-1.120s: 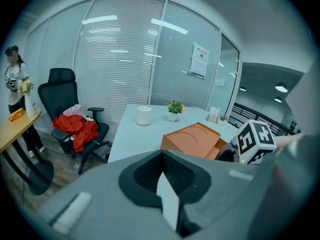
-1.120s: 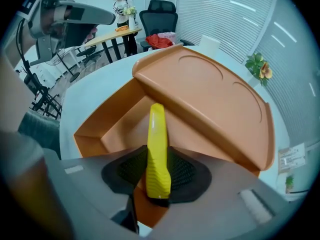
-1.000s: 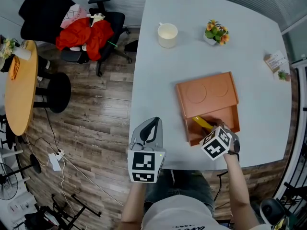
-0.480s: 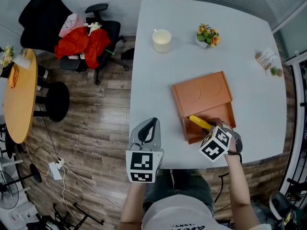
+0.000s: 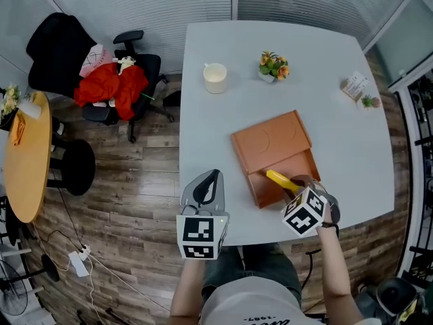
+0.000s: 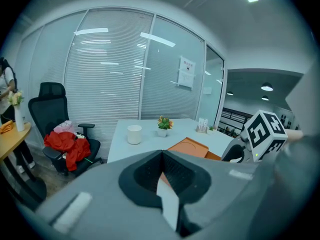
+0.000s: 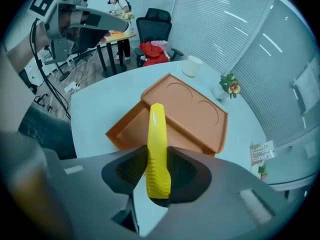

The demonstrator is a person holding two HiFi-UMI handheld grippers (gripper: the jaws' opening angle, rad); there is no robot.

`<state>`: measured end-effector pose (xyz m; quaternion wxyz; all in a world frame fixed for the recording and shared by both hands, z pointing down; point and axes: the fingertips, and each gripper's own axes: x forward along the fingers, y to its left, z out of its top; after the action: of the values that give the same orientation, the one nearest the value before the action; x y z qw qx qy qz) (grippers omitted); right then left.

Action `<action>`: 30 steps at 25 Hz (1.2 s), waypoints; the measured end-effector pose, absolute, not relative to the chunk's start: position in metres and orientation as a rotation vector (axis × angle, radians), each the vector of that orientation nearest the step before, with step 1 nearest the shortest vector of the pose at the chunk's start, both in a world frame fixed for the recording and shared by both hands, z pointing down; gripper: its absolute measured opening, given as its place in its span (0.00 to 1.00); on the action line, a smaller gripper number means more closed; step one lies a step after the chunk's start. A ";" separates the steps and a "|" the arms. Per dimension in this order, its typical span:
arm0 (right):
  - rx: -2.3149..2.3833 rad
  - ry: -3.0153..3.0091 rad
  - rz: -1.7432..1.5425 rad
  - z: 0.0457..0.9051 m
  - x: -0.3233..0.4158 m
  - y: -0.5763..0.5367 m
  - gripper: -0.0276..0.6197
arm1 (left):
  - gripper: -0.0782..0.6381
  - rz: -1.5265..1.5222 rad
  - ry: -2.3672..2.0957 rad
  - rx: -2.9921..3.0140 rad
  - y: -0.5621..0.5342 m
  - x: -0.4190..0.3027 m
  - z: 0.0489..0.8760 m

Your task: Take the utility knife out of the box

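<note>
The right gripper [image 5: 292, 185] clamps its jaws on the ribbed handle of a yellow utility knife [image 7: 156, 149], whose far end points over the open near end of an orange box [image 5: 269, 143] with its lid slid back. The box lies on a white table [image 5: 342, 124], well apart from a cream cup [image 5: 215, 77] and a small pot of flowers [image 5: 272, 65]. The left gripper [image 5: 208, 183] hangs at the table's near edge, jaws closed together on nothing. An office chair draped in red cloth [image 5: 109, 87] stands beside the table.
</note>
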<state>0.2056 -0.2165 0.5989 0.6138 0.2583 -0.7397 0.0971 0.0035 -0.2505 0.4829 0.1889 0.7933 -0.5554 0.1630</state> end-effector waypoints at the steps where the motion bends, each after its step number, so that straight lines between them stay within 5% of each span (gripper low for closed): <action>1: 0.632 -1.725 0.230 0.593 0.205 -0.219 0.28 | 0.11 0.456 -1.561 2.246 -0.253 0.005 0.479; 30: 1.720 -2.112 0.088 0.377 0.242 -0.287 0.28 | 0.11 0.187 -1.746 2.464 -0.290 0.020 0.338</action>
<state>0.2416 -0.2874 0.3769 0.2067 0.6174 -0.7584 0.0316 0.0205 -0.2901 0.3381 0.0579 0.8129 -0.5762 0.0618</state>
